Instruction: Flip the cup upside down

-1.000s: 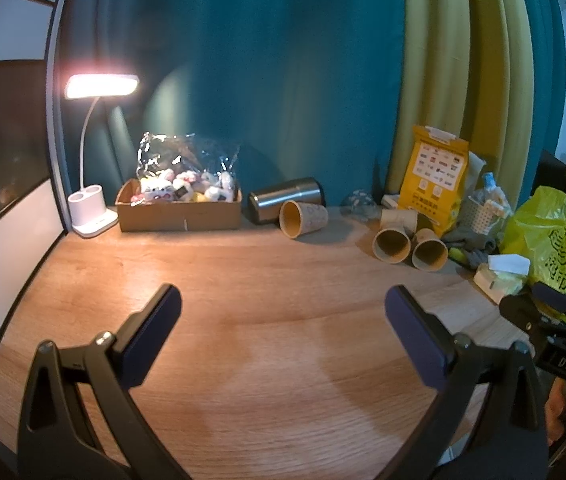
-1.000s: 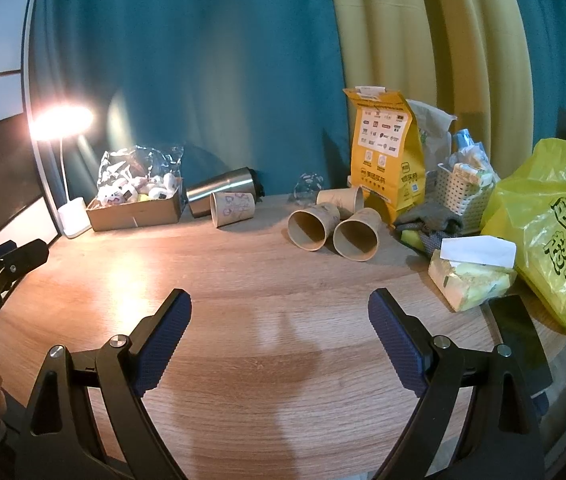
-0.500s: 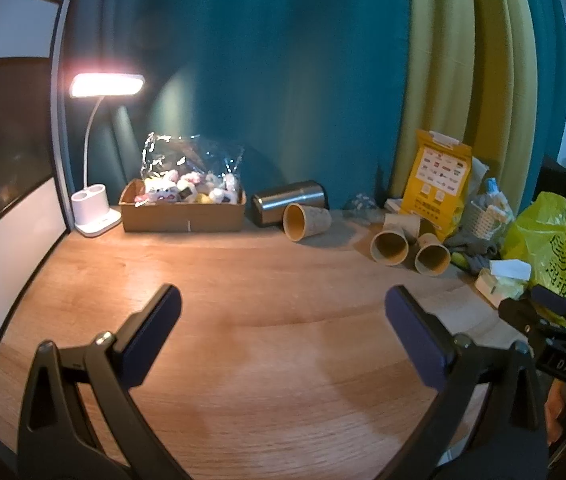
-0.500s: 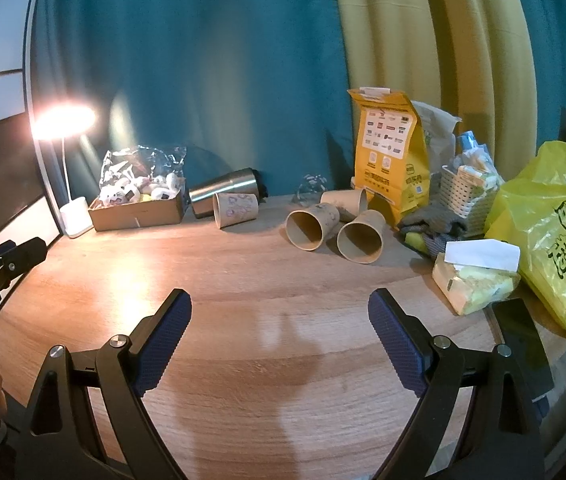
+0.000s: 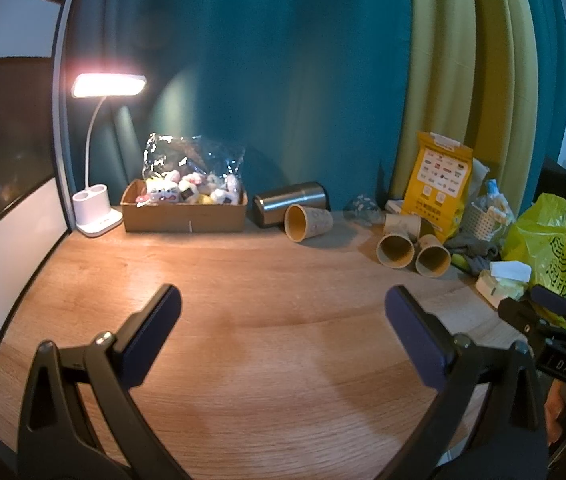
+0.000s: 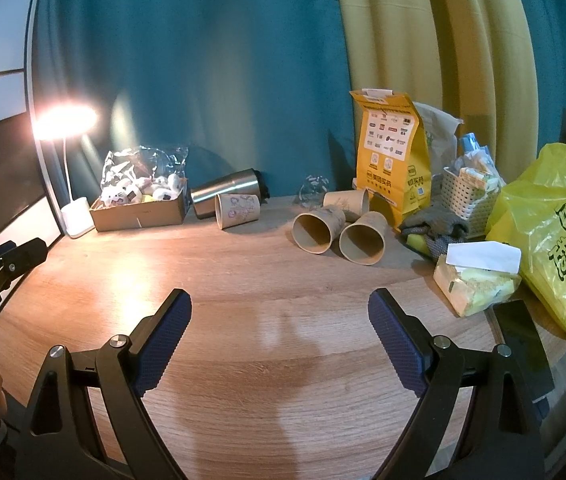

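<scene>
Several brown paper cups lie on their sides at the back of the wooden table. One printed cup [image 5: 307, 222] [image 6: 238, 210] lies by a steel flask. A cluster of three cups [image 5: 395, 246] [image 6: 317, 229] lies further right, mouths facing me. My left gripper [image 5: 282, 330] is open and empty over the table's front. My right gripper [image 6: 280, 338] is open and empty, also well short of the cups. Each gripper's body shows at the edge of the other's view.
A lit desk lamp [image 5: 97, 216] and a cardboard box of small toys [image 5: 184, 212] stand at back left. A steel flask [image 5: 289, 203] lies beside it. A yellow paper bag [image 6: 393, 160], white basket [image 6: 469, 196], tissue pack [image 6: 475, 280] and yellow plastic bag [image 6: 555, 236] crowd the right.
Both views have shifted slightly; the cups and clutter sit a little further off and lower in the frames. Both grippers stay open.
</scene>
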{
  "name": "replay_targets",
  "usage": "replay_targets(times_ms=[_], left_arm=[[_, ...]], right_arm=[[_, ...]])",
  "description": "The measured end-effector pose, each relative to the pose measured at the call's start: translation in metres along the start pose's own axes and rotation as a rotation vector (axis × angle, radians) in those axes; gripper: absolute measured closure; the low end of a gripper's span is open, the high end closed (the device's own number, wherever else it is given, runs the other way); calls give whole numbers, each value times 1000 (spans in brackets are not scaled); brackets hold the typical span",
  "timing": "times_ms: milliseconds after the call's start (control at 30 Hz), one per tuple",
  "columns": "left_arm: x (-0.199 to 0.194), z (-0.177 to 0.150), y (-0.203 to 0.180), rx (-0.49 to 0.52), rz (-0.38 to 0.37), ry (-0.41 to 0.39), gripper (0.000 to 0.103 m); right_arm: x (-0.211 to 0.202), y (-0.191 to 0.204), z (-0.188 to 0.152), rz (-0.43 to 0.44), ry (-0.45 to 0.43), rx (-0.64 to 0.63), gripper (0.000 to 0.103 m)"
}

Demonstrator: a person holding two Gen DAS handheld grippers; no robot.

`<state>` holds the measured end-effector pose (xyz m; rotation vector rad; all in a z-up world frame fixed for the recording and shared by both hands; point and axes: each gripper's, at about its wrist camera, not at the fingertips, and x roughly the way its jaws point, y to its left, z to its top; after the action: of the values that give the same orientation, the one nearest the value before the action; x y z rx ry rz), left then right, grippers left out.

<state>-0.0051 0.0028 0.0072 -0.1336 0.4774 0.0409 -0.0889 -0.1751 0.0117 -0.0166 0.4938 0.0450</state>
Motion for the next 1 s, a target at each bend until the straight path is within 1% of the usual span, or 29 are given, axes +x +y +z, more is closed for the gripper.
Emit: replay_targets(times_ms=[500, 633, 733, 867, 933, 1000], left_arm=[[0, 0, 1, -1, 0, 4, 1], [5, 1, -2, 27, 0, 17, 1], [19, 4, -12, 72, -5, 55, 1], [44, 14, -34, 160, -17, 89, 1], [61, 20, -47, 197, -27, 107, 1], [83, 27, -58, 214, -54, 146, 1]], right_arm=[[1, -6, 0, 3, 1, 1, 11], [2, -4, 0, -1, 10, 4, 11], [8, -10, 1, -13, 20, 21, 11], [22, -34, 2, -26, 34, 49, 11], [31, -46, 4, -33, 40, 60, 11], [42, -60, 7, -42, 47, 74, 11]])
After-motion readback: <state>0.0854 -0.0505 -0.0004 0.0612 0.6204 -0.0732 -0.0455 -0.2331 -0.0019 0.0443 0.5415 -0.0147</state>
